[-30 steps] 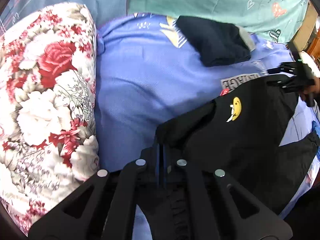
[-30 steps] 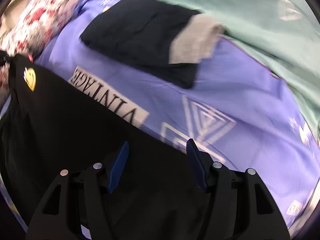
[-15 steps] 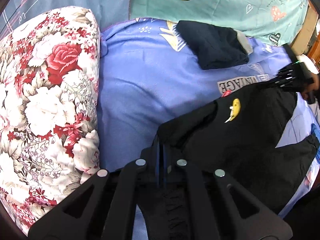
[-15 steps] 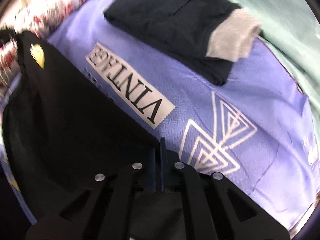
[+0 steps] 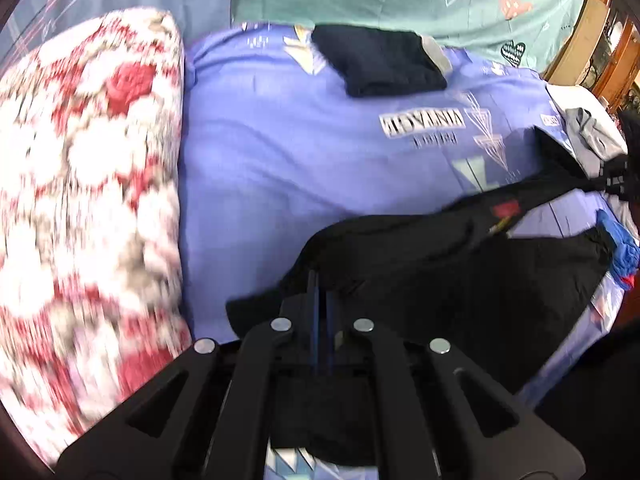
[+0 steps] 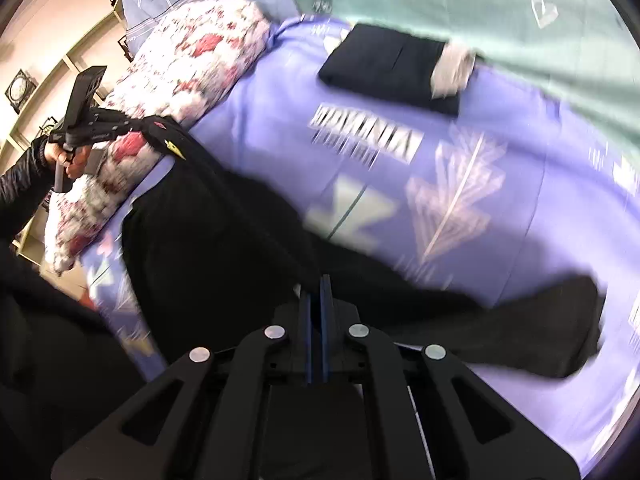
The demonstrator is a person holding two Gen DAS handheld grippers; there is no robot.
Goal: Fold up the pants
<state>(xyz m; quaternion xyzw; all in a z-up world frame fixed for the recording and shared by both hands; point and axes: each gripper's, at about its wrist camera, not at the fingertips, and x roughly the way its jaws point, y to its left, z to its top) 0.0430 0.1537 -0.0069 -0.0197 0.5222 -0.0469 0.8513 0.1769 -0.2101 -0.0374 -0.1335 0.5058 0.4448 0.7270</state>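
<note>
Both of your grippers now pinch the black pants [image 6: 224, 240], one at each end of the waistband edge. A second ago your right gripper [image 6: 316, 292] stood open over the fabric; now its blue pads are clamped together on the cloth. Your left gripper [image 5: 320, 292] stays clenched on its corner. The smiley patch that lay flat and readable half a second ago now shows edge-on, so the pants appear lifted and stretched taut between your hands above the purple bedsheet [image 5: 280, 152], with one leg trailing on the sheet. This suggests the fold is about to begin. Your left hand [image 6: 64, 156] is raised beside the floral quilt [image 6: 192, 52], well apart from your right. A folded dark garment [image 5: 380, 60] lies farther up the bed.
</note>
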